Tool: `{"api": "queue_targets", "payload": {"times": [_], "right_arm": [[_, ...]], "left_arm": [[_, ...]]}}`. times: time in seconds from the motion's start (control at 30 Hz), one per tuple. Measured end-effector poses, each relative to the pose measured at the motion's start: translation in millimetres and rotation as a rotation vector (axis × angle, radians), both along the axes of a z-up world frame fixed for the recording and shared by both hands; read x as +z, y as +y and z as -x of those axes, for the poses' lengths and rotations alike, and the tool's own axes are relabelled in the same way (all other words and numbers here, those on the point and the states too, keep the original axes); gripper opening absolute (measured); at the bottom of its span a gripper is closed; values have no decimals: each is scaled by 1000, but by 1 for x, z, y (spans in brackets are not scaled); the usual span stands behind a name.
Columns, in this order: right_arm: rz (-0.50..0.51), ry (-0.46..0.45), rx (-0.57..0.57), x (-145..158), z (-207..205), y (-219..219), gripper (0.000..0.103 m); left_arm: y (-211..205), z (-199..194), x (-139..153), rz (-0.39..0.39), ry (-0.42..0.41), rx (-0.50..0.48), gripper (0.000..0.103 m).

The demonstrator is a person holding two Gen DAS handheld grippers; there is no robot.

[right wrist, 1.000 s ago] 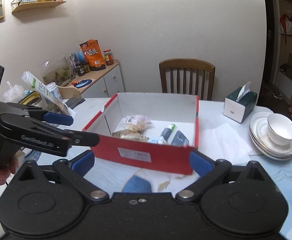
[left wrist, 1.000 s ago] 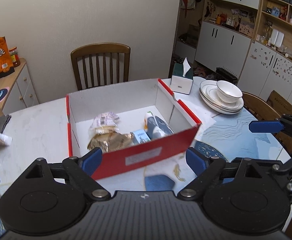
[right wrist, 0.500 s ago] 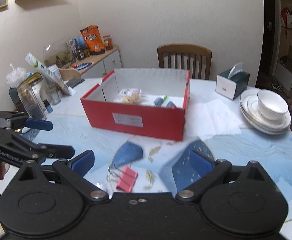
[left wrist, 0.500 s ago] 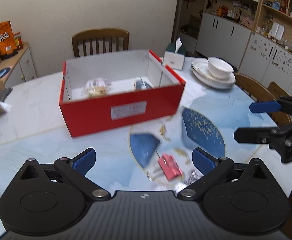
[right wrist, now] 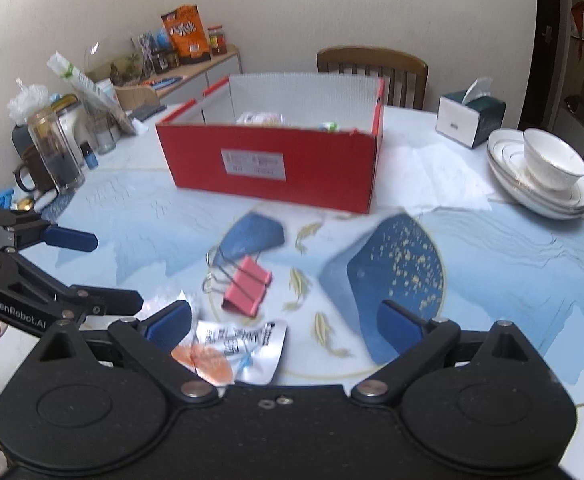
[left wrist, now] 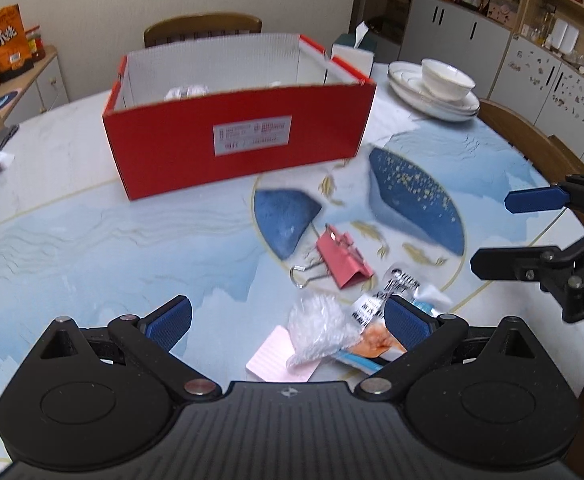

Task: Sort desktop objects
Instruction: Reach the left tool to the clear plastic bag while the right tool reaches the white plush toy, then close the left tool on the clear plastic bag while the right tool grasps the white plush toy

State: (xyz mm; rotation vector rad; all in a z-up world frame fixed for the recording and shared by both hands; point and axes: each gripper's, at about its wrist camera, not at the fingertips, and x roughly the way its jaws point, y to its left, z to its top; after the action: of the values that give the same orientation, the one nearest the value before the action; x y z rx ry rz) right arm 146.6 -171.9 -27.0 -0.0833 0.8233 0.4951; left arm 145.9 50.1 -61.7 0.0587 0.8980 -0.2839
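A red box with items inside stands open-topped at the table's middle. In front of it lie two pink binder clips, a crumpled clear wrapper, a pink note pad and a white-and-orange snack packet. My left gripper is open above the wrapper and note pad, nothing between its fingers. My right gripper is open too, its left finger over the packet's edge. Each gripper shows at the side of the other's view.
Stacked white plates with a bowl sit at the right, a tissue box behind them. Glass jars and a mug crowd the left edge. A wooden chair stands behind the box; a sideboard holds snacks.
Both grippers have pulled back from over the red box and come down toward the near table; the clips, wrapper, note pad and packet have come into view. The left jaws widened slightly.
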Motion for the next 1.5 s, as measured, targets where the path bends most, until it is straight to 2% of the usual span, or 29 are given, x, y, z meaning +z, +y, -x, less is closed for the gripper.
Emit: {"api": "queue_targets", "payload": {"times": [0.37,0.43,0.6,0.8,0.9,1.0,1.03,1.1,1.2,1.3,1.5], "right_arm": [[38,57,51,-29,20,9,94],[47,61,72,-33,29,13,89],[75,66,112,-42,49,21,87],[80,94,135,-54,59,29,78],[87,107,137,-59,60,32,72],[94,121,144,-63,60,35,71],[98,123,149,-64,60,37,69],[96,127,156,-65,60,39,67],[90,136,165,-64,60,42,59],[88,141,176,-64,60,43,54],[59,168,180,-63,58,44,45]], "left_arm": [[-4,-12,-26,-11,24,-9,103],[-6,-13,-27,-12,20,-15,103],[-14,-12,-33,-8,18,-21,103],[-18,-9,-34,28,2,-19,101],[-18,-12,-38,34,17,-19,95],[-18,-13,-42,32,25,-12,92],[-17,-14,-43,36,27,-10,88],[-16,-16,-44,41,39,-5,70],[-15,-17,-44,57,45,-3,69],[-16,-17,-43,62,44,-19,58],[-15,-19,-43,96,52,-38,56]]}}
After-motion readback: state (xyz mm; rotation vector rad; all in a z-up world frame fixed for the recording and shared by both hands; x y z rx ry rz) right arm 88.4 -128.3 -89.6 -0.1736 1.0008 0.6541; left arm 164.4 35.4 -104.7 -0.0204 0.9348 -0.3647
